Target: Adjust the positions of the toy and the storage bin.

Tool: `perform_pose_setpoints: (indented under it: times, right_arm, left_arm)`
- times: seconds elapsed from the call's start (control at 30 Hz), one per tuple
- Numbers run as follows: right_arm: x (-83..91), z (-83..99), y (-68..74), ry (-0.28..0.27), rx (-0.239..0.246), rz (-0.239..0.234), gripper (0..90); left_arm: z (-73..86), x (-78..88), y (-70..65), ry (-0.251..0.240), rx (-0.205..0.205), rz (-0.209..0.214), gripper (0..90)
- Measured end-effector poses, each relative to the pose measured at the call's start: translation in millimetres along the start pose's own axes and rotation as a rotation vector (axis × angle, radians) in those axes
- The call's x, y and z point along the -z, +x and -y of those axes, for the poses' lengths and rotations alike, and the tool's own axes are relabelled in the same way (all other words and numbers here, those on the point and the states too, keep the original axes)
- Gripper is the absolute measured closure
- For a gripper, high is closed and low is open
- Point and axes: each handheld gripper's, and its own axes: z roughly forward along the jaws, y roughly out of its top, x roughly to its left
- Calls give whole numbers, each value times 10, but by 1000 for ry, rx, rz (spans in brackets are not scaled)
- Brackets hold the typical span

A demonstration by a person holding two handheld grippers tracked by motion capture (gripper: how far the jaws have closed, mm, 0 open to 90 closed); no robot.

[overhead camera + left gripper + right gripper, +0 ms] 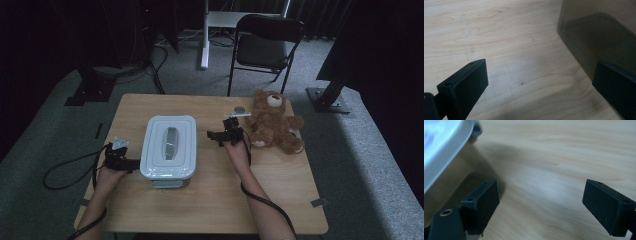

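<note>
A pale lidded plastic box [169,147] sits in the middle of the wooden table [215,200]. My left gripper [131,163] rests just left of the box, low over the table. In the left gripper view this gripper [539,85] is open over bare wood, with the box wall [599,32] close by its right jaw. My right gripper [216,136] hovers between the box and a brown teddy bear [272,122]. In the right gripper view that gripper [541,205] is open with nothing between the jaws, and the box lid edge [441,145] is at the upper left.
A small round object [240,109] and a white strip [239,115] lie beside the bear's arm. A black folding chair [265,47] stands beyond the table's far edge. Cables trail from both grippers over the table and floor.
</note>
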Motion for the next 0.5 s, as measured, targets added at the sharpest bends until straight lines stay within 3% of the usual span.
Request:
perform_pose_setpoints:
  times: [0.13,0.23,0.33,0.43,0.5]
  right_arm:
    - [-162,39,91,30,15,-34,129]
    - [-240,62,123,45,15,-50,129]
    - [-276,79,137,52,19,-61,127]
    - [-299,85,123,56,21,-79,126]
    - [-303,85,109,52,23,-90,131]
  left_arm:
    - [-45,-75,-24,18,-18,28,11]
    - [-73,-79,-56,12,-25,24,11]
    - [-76,-59,-109,-8,-13,36,11]
    - [-67,-76,-194,-1,-33,49,11]
    - [-64,-87,-253,4,-53,35,11]
